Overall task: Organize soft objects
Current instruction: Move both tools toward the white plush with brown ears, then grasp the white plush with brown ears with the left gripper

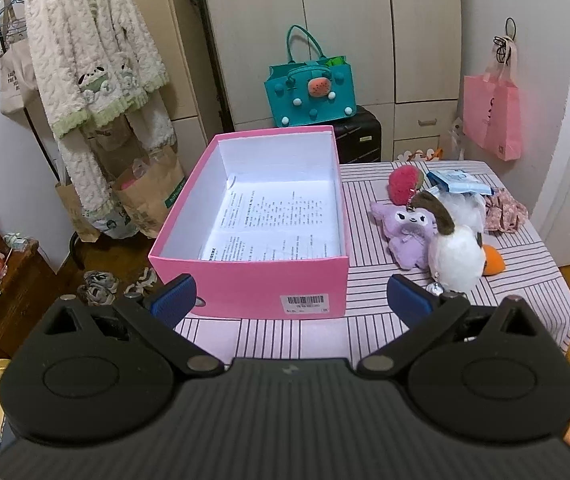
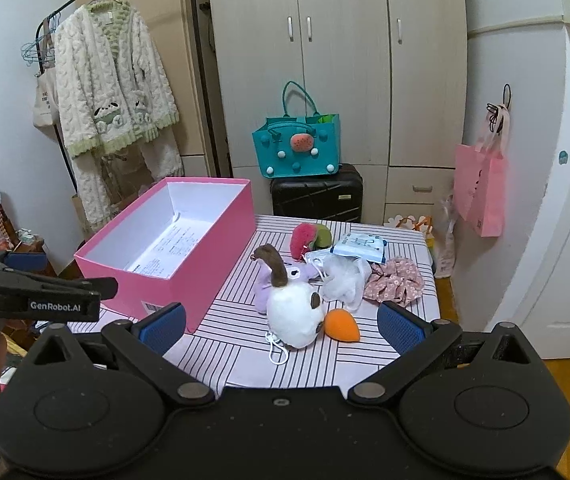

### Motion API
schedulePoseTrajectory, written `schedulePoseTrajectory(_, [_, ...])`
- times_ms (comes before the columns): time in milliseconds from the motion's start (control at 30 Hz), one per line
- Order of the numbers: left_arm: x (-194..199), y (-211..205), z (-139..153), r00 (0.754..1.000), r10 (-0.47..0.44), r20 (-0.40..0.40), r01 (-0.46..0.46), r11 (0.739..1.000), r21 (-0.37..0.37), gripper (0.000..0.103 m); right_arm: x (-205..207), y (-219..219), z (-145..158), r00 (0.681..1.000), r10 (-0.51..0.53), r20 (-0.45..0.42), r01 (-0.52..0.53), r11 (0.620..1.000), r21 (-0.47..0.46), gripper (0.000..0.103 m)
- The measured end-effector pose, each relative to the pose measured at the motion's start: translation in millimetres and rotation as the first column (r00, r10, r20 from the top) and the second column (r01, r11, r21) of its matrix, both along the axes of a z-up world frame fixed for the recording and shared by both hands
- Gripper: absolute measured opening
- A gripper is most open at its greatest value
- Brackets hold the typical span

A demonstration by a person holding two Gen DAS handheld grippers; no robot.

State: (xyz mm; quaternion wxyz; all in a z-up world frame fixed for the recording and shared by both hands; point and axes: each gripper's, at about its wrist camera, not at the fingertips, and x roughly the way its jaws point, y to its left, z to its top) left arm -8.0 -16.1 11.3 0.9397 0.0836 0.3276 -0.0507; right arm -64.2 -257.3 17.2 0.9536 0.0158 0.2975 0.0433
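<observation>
Purple plush (image 2: 281, 280) half hidden behind white plush (image 2: 297, 312); L tongs (image 1: 291, 294) & R tongs (image 2: 281, 322) both spread, empty.

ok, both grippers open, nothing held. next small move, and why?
Probably ease the right gripper forward around the white plush. It lies nearest, right between the open fingers, and the pink box beside it holds only paper.

A teal felt tote bag (image 2: 296, 146) is seen on a black hard-shell suitcase (image 2: 317, 194) at the far wall. A fluffy cream robe (image 1: 93, 60) is hung far left; a pink carrier bag (image 2: 481, 192) is hung right.
</observation>
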Motion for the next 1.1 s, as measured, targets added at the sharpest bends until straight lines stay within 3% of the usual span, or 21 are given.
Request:
schedulePoseTrajectory(333, [-4.1, 3.0, -0.4, 1.000, 0.014, 0.001, -0.014, 1.000, -0.017, 0.103, -3.0, 1.9, -0.2, 1.000, 0.004, 0.011, -0.004, 1.000, -0.021, 0.103])
schedulePoseTrajectory(700, [1.4, 15.3, -13.7, 0.998, 0.043, -0.051, -0.046, 0.998, -0.047, 0.103, -12.5, 13.1, -1.2, 0.999, -0.013, 0.036, 0.016, 0.997, -0.077, 0.103])
schedulePoseTrajectory(833, [-0.3, 17.7, -13.9, 0.998, 0.058, -0.028, -0.060, 0.997, -0.055, 0.103, -16.3, 14.8, -2.7, 0.999, -0.003, 0.041, 0.007, 0.995, -0.099, 0.103])
schedulePoseTrajectory(1000, [3.3, 16.2, -10.1, 0.999, 0.040, 0.002, -0.040, 0.997, -0.068, 0.103, -16.6, 14.9, -5.5, 0.996, 0.027, 0.090, -0.012, 0.986, -0.163, 0.103])
schedulePoseTrajectory(1100, [6.8, 10.6, -7.4, 1.000, -0.001, 0.027, 0.003, 0.996, -0.085, 0.101, -10.9, 15.1, -8.3, 0.991, -0.016, 0.135, 0.049, 0.970, -0.239, 0.103])
